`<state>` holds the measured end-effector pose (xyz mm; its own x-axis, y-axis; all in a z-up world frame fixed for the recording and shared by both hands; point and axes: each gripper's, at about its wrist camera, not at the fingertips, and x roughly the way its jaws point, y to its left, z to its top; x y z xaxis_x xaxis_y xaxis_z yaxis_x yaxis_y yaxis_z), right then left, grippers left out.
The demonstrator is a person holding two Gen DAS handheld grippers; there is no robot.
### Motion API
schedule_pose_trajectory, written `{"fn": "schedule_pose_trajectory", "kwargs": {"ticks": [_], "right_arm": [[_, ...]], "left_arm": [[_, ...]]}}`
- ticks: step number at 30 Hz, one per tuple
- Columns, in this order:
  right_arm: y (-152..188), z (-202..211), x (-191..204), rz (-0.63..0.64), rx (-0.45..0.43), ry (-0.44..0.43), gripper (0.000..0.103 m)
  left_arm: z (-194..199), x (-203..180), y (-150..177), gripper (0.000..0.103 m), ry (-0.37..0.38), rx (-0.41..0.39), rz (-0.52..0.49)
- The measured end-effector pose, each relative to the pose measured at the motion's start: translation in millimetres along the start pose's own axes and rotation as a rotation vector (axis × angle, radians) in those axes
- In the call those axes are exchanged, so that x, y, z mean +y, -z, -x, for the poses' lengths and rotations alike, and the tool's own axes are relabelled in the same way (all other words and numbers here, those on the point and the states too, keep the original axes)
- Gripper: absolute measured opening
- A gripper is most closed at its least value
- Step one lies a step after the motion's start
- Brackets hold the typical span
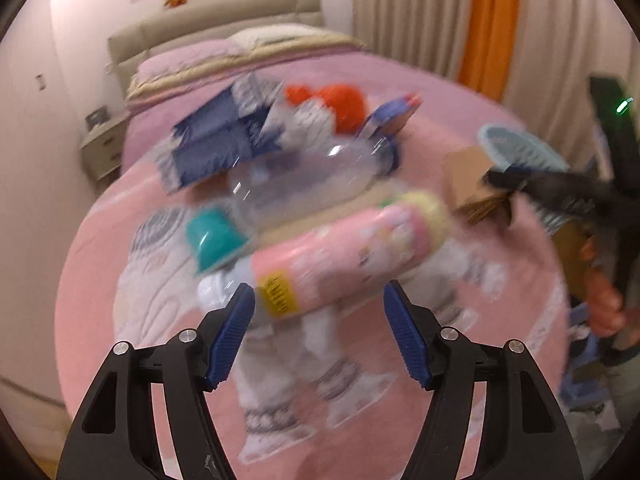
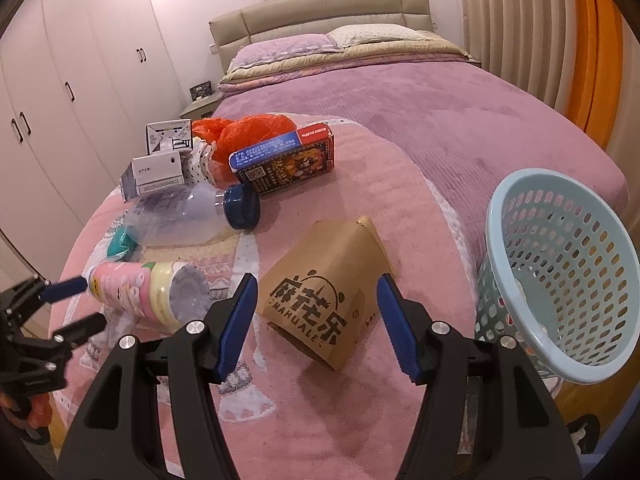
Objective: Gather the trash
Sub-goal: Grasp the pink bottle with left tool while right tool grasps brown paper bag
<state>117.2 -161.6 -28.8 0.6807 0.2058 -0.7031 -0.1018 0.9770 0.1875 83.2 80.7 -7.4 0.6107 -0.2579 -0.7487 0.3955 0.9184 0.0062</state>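
At the far left of the right wrist view, the left tongs (image 2: 86, 302) are reaching in low over the pink blanket (image 2: 340, 420), and their jaws are standing apart around the capped end of the pink bottle (image 2: 148, 294), one blue finger lying beside the cap and the other below it; whether the pads are pressing on it cannot be told, and the left wrist view is too blurred to settle it. The bottle is lying on its side, its long axis running from the left tongs toward the middle of the blanket, so the left hand is plainly the nearer one to it. Behind it the clear bottle with the blue cap (image 2: 188, 216) is lying across the heap of small boxes and an orange bag (image 2: 244, 132). Moving right, the right tongs (image 2: 314, 322) are hanging open and empty, with the brown paper carton (image 2: 324, 300) lying just ahead of them, between the lines of the two jaws, tipped on its side with its printed face up. Further right, the pale blue basket (image 2: 560, 280) is leaning at the edge of the bed, near the carton, its mouth turned toward the camera.
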Motion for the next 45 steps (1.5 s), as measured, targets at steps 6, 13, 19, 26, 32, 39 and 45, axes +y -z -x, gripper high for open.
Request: {"fn": "schedule_pose_trajectory", "kwargs": {"ticks": [6,13,19,26,32,39,45], "right_arm": [[-1,5,0,0.007,-0.010,0.006,0.058],[1,5,-5,-0.004,-0.001,-0.003,0.058],[0,2,-6,-0.009,0.002,-0.008,0.058],[2,-4,-2,-0.023,0.024,-0.019,0.058],[-4,-8,-6,-0.089,0.038,-0.012,0.070],[-6,-24,4,-0.083,0.074,0.017,0.064],[-1,-24,9,-0.030,0.065,0.030,0.038]], "left_arm": [[-15,26,-26,0.079,-0.002,0.002,0.064],[-44,53,-21,0.079,0.254,0.192,0.131],[-34,24,-1,0.079,0.304,0.249,0.066],[-37,-2,-15,0.079,0.205,0.175,0.064],[-56,-19,-33,0.069,0.103,0.169,0.039],[-58,-31,-36,0.059,0.048,0.144,0.059],[-49,-37,-27,0.054,0.062,0.097,0.118]]}}
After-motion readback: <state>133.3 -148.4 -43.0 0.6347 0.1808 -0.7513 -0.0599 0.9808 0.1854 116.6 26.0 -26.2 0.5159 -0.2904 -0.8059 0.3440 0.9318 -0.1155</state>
